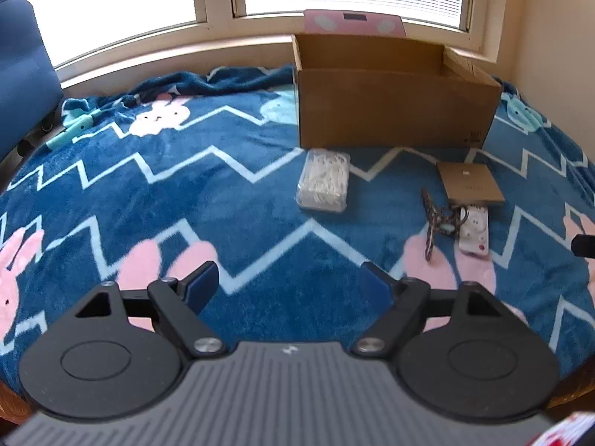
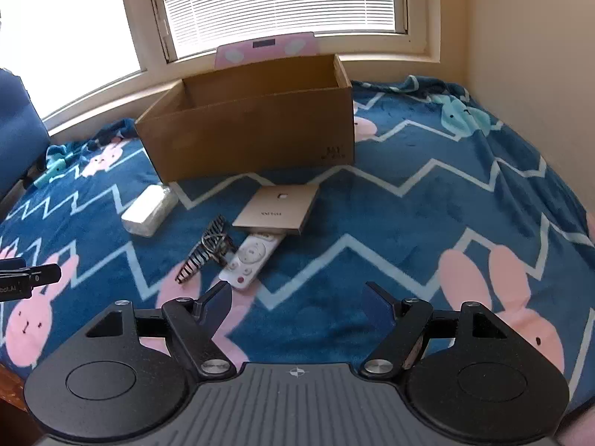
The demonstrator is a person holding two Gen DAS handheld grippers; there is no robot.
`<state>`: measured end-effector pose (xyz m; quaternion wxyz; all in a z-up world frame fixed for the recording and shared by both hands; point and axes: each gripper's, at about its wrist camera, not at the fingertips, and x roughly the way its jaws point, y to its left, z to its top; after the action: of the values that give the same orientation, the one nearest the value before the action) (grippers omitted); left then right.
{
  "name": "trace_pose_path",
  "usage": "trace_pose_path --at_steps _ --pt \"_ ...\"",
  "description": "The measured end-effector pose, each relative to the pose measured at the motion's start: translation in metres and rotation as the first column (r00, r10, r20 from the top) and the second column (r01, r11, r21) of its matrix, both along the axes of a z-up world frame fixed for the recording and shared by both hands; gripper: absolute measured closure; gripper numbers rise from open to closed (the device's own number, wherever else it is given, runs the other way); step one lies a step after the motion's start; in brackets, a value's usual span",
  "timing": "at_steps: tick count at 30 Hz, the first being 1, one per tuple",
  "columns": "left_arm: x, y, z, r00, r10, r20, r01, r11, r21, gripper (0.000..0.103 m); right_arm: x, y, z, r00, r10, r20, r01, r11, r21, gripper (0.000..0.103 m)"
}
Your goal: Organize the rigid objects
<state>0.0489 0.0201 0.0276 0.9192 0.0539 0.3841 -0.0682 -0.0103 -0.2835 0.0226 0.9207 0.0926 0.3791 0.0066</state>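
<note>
An open cardboard box (image 1: 394,111) (image 2: 253,133) stands at the back of the blue bunny blanket. In front of it lie a clear plastic case of white picks (image 1: 324,180) (image 2: 149,210), a flat tan box (image 1: 469,182) (image 2: 277,210), a white remote (image 1: 474,232) (image 2: 250,257) partly under the tan box, and a striped hair claw (image 1: 437,223) (image 2: 208,251). My left gripper (image 1: 288,282) is open and empty, hovering short of the case. My right gripper (image 2: 297,297) is open and empty, just short of the remote.
A pink scale (image 1: 353,22) (image 2: 266,50) leans behind the box against the window sill. A dark blue chair (image 1: 22,85) stands at the left. A teal object (image 1: 68,132) lies at the blanket's far left. A wall (image 2: 528,37) bounds the right.
</note>
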Motion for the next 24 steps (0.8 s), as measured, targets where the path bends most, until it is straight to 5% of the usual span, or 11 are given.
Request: trace_pose_path --at_steps 24 --pt "0.016 -0.015 -0.025 0.998 -0.044 -0.045 0.045 0.999 0.014 0.024 0.022 0.012 -0.026 0.996 0.006 -0.088 -0.010 0.999 -0.043 0.029"
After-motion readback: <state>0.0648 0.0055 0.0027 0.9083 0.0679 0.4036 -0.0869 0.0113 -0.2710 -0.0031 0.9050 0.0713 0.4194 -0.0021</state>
